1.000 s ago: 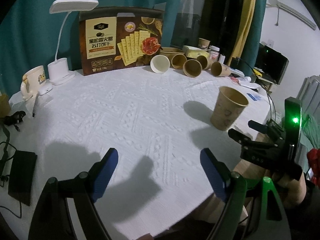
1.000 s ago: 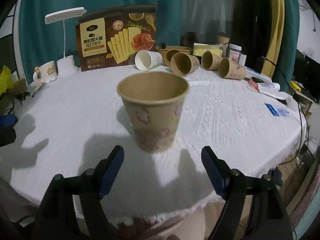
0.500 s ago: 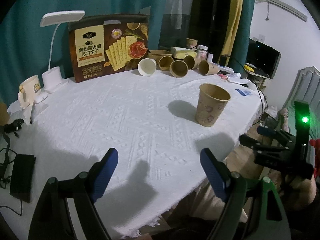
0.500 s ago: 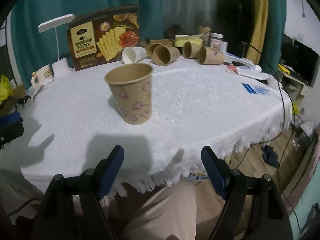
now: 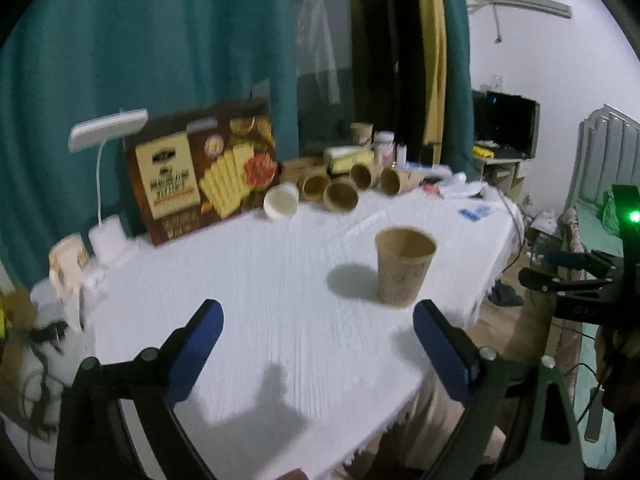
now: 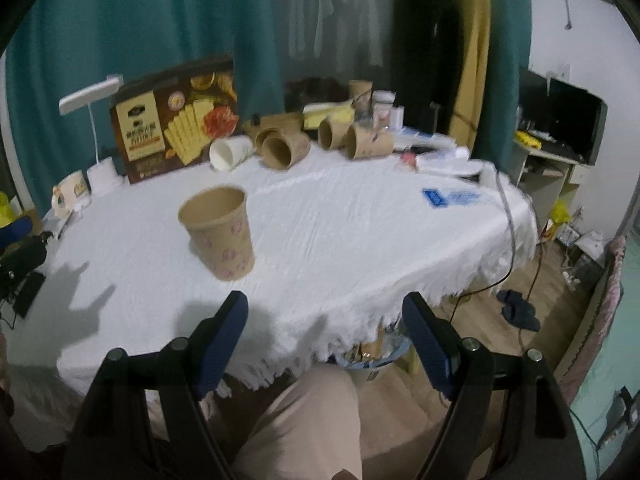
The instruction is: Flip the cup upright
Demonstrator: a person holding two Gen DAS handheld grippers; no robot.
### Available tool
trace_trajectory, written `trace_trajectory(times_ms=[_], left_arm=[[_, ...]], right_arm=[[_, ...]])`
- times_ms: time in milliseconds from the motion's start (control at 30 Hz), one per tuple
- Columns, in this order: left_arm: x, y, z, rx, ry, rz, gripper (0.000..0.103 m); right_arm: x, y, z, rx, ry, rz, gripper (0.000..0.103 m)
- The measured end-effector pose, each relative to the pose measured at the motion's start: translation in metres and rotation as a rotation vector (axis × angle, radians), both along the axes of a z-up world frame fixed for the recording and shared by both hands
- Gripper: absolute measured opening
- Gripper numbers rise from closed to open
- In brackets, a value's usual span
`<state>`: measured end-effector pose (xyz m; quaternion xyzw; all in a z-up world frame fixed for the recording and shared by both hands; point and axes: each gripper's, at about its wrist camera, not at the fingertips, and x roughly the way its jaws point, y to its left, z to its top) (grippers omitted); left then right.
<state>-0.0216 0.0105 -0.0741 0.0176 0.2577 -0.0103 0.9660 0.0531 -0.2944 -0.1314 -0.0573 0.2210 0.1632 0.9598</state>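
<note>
A brown paper cup (image 5: 403,272) with pink flowers stands upright, mouth up, on the white tablecloth (image 5: 280,280); it also shows in the right wrist view (image 6: 219,238). My left gripper (image 5: 316,328) is open and empty, above the table's near edge, short of the cup. My right gripper (image 6: 325,320) is open and empty, off the table's front edge, right of and nearer than the cup. The right gripper's body (image 5: 580,284) shows at the left wrist view's right edge.
Several paper cups (image 6: 286,148) lie on their sides at the back beside a white cup (image 6: 228,153). A cracker box (image 6: 176,120), a white desk lamp (image 6: 94,128) and a mug (image 6: 70,194) stand at the back left. A cable (image 6: 508,216) hangs over the right edge.
Both grippers have pulled back and up from the table, still open. The upright cup has stayed in place and looks smaller and farther away.
</note>
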Motion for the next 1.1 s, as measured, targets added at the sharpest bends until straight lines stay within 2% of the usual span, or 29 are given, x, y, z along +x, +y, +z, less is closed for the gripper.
trace_trajectory(times_ms=[233,433,667,767,900,1100], left_arm=[[0.000,-0.015,0.039,0.032,-0.113,-0.058,0.097],[-0.004,-0.014,0.068,-0.035,-0.178,-0.095,0.097],[-0.019,0.004,0.106,-0.104,-0.310,-0.033,0.097],[-0.026,0.014,0.121,-0.108,-0.365,-0.006,0.099],[-0.031,0.027,0.133,-0.112,-0.402,0.009,0.103],[-0.028,0.038,0.131,-0.097,-0.398,0.022,0.103]], right_arm=[[-0.021,-0.011,0.045,0.039,-0.097,-0.011,0.078],[-0.041,-0.016,0.082,0.057,-0.181,-0.009,0.078],[-0.069,-0.012,0.122,0.093,-0.292,0.001,0.081],[-0.080,-0.008,0.136,0.102,-0.332,0.008,0.082],[-0.090,-0.001,0.151,0.116,-0.373,0.020,0.090],[-0.085,0.016,0.153,0.102,-0.367,0.038,0.090]])
